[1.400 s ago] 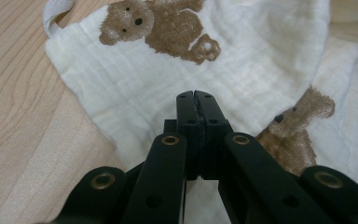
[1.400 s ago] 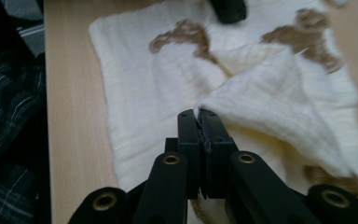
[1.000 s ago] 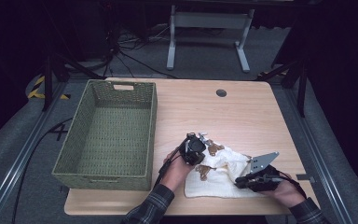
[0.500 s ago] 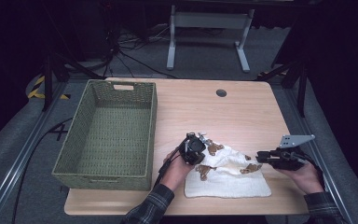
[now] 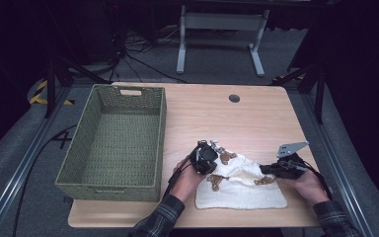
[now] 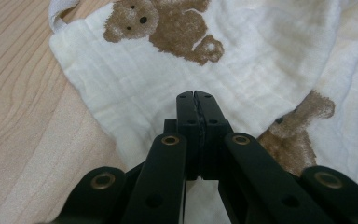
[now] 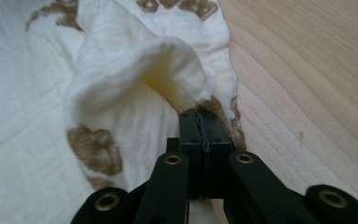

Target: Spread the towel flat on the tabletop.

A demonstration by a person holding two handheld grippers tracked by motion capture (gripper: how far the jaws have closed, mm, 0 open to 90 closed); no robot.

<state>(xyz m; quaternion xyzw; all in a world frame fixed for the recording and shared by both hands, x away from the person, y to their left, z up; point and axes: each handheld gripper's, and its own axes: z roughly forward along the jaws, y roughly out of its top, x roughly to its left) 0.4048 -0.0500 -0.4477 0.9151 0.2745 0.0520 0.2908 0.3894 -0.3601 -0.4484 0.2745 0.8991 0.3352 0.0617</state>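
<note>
**Folding the bear-print cloth on the worktop**

Dark studio floor and cables are surrounding a pale wooden worktop [image 5: 256, 113], and near its lower right a person is working a cream cloth [image 5: 242, 185] printed with brown teddy bears.

Starting at the left tongs [image 6: 196, 100]: in the left gripper view they are pressed together, tips meeting over the cloth just below a printed bear [image 6: 165, 25]. Whether a layer of fabric is caught between them I cannot tell; in the high view they are sitting at the cloth's upper left corner [image 5: 212, 160].

The right tongs [image 7: 199, 116] have just been closing and are now pinching the cloth's edge, with a raised fold of fabric bulging away from their tips toward the upper left of the right gripper view. In the high view this gripper [image 5: 271, 170] is lying at the cloth's right side, centre right of the frame.

Further out, a woven green basket [image 5: 113, 177] is standing on the left half of the worktop, well apart from the cloth.

To do this fold well, my judgement is that the right hand should be lifting only enough to clear the lower layer, carrying the edge across level while the left anchors its corner, so that the fabric is not bunching or dragging.

No brand, label or readable writing is showing anywhere.
</note>
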